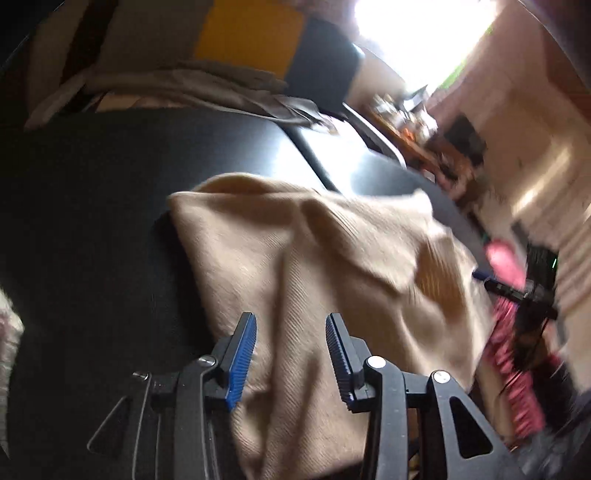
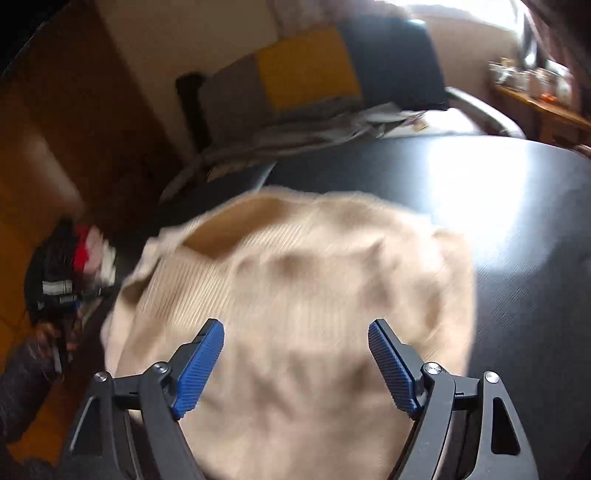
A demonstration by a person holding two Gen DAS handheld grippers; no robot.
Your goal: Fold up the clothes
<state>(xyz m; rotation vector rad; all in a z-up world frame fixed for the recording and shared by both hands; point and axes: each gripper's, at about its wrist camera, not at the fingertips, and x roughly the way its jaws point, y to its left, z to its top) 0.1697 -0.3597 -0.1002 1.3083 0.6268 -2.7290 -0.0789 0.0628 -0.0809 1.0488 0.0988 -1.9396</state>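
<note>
I'm over the dark table (image 1: pixel 92 206) with both tools, and the beige sweater (image 1: pixel 295 266) lies bunched on it in front of me, one flap doubled over the body so the ribbed side shows. It reads as mid-fold: the garment sits near the table's edge on my side, within reach of both hands, with bare tabletop beyond it for the next fold. The stack of folded cloth (image 1: pixel 177 85) at the far edge, below the patchwork cushion (image 1: pixel 243 33), looks like the finished pile, kept well apart from the working area.

Now the tongs. My left gripper (image 1: pixel 291 325) hangs above the knit, jaws partly apart, nothing between the blue pads (image 1: pixel 242 354); I see fabric under them but no pinch. My right gripper (image 2: pixel 295 332) stands wide open over the sweater's middle, also empty. I judge both are free to pick new corners.
</note>
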